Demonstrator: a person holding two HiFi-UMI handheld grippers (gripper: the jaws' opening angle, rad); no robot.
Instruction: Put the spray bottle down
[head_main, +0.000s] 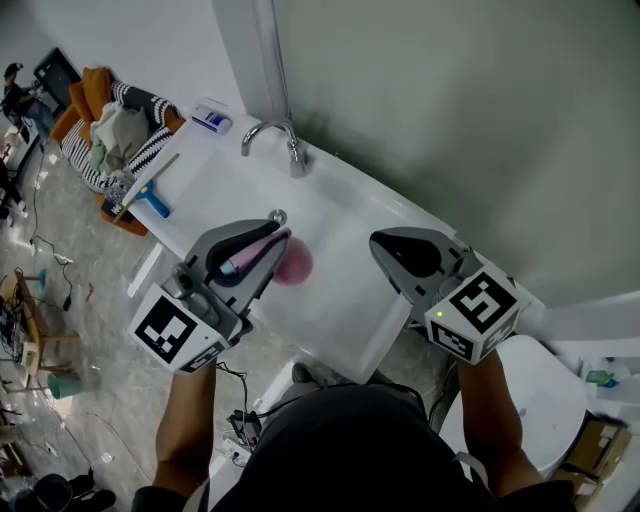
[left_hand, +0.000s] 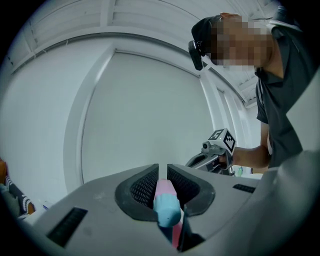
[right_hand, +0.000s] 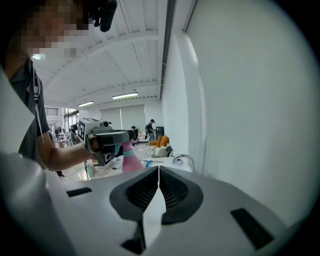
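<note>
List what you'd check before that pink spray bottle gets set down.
1. Left gripper firmly shut on the spray bottle: ok.
2. Right gripper empty, jaws together, held off to the side: ok.
3. Bare white sink surface under the bottle: ok.
4. Faucet and squeegee apart from the bottle: ok.
5. Bottle's height above the surface: cannot tell.

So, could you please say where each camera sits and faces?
Head view: on the head, facing steeply down at the sink; forearms show.
Left gripper view: on the left gripper, facing a wall, jaws shut on the spray bottle; torso shows.
Right gripper view: on the right gripper, facing the room, jaws shut, empty; left arm shows.
All show the spray bottle.
</note>
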